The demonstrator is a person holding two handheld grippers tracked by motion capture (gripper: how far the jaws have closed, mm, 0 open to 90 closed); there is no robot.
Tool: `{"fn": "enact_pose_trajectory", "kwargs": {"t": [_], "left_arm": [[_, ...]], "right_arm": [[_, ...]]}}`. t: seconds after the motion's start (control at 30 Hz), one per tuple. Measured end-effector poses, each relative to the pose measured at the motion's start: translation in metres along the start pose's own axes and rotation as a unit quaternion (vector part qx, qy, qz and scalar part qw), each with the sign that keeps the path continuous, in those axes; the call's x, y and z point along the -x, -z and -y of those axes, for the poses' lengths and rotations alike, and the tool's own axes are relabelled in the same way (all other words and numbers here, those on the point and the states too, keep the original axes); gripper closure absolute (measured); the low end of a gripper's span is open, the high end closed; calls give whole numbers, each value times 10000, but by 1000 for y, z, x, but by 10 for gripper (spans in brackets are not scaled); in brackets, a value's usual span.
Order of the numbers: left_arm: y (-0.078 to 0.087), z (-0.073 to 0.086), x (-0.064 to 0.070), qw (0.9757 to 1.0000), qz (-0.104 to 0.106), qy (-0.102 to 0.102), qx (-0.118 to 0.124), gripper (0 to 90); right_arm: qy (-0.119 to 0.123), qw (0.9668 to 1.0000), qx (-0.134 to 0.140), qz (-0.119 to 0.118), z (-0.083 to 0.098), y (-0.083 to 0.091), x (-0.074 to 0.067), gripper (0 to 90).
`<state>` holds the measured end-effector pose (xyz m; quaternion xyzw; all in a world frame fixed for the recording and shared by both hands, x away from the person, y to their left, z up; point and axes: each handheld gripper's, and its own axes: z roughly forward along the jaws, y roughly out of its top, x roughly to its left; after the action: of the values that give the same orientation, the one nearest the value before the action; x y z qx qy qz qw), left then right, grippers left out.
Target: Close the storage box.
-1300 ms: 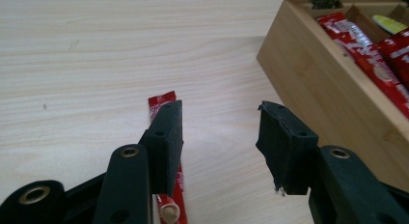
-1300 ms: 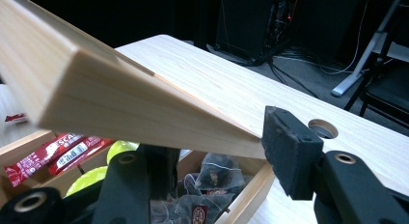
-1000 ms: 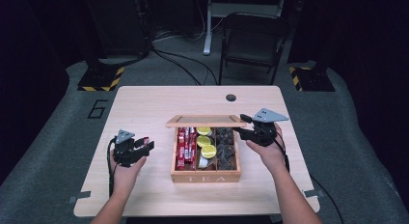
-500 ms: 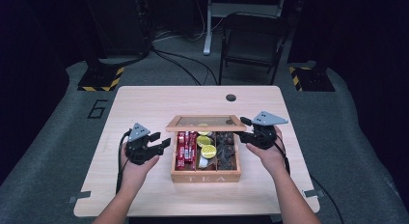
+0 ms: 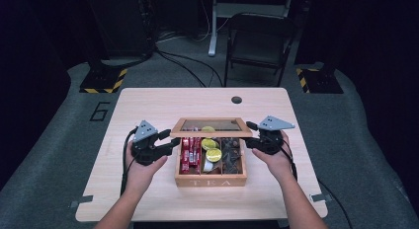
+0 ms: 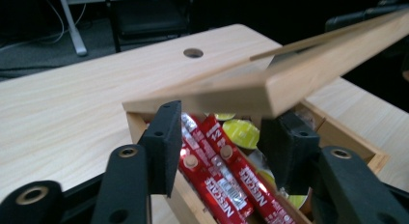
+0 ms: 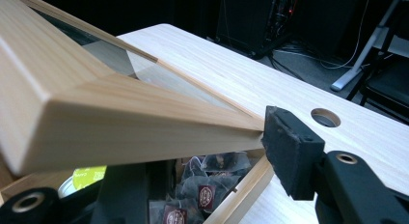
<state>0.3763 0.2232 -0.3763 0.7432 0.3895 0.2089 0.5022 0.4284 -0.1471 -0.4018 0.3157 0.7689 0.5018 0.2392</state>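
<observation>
One wooden tea box (image 5: 210,179) sits mid-worktop (image 5: 148,103), "TEA" lettered on its front wall, and its glass-paned lid (image 5: 211,126) is lifted, tilted up over the open box; the right tongs (image 5: 251,140) are pinching the lid's right edge, pads pressed on the wood; in the right gripper view the lid (image 7: 120,108) runs across the frame with one black pad (image 7: 289,147) hard against its rim; the left tongs (image 5: 173,142) sit at the box's left side just under the lid's left end, and their jaws have just been closing; in the left gripper view the two pads stand apart, one (image 6: 164,142) at the box's corner, the other under the lid's (image 6: 270,89) edge, neither clearly pressing the wood, so spread is the call there; inside the box, three compartments from above; red Nescafé stick packets (image 5: 190,152) on the left, at least three counted in the left gripper view (image 6: 226,171); yellow-green capsules (image 5: 213,152) in the middle, two plain from above with a third peeking at the back; dark tea bags (image 5: 231,157) on the right, too bunched to count (image 7: 207,185); one round cable hole (image 5: 236,99) in the worktop behind the box; one folding chair (image 5: 259,41) beyond the far edge.
</observation>
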Motion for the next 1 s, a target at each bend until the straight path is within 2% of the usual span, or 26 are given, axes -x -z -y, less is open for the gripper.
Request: {"fn": "enact_pose_trajectory", "kwargs": {"t": [0.13, 0.3, 0.57, 0.63, 0.77, 0.9, 1.0], "left_arm": [[1, -1, 3, 9999, -46, -134, 0, 551], [3, 0, 2, 10000, -13, -43, 24, 592], [3, -1, 0, 10000, 19, -40, 37, 591], [3, -1, 0, 10000, 21, -50, 31, 591], [3, -2, 0, 10000, 29, -43, 21, 590], [3, -2, 0, 10000, 9, -39, 22, 591], [3, -1, 1, 10000, 6, -32, 11, 590]], "right_arm": [[-31, 10000, 16, -22, 1, 1, 0, 481], [-109, 9999, 49, -44, 2, 2, 1, 485], [-243, 9996, 17, -153, 2, 5, 4, 502], [-143, 9998, -33, -167, 0, 5, 4, 502], [107, 9995, -231, -166, -5, 15, 3, 502], [-101, 9997, -87, -221, -6, 34, 2, 501], [-126, 9995, 21, -281, -3, 45, -3, 502]]}}
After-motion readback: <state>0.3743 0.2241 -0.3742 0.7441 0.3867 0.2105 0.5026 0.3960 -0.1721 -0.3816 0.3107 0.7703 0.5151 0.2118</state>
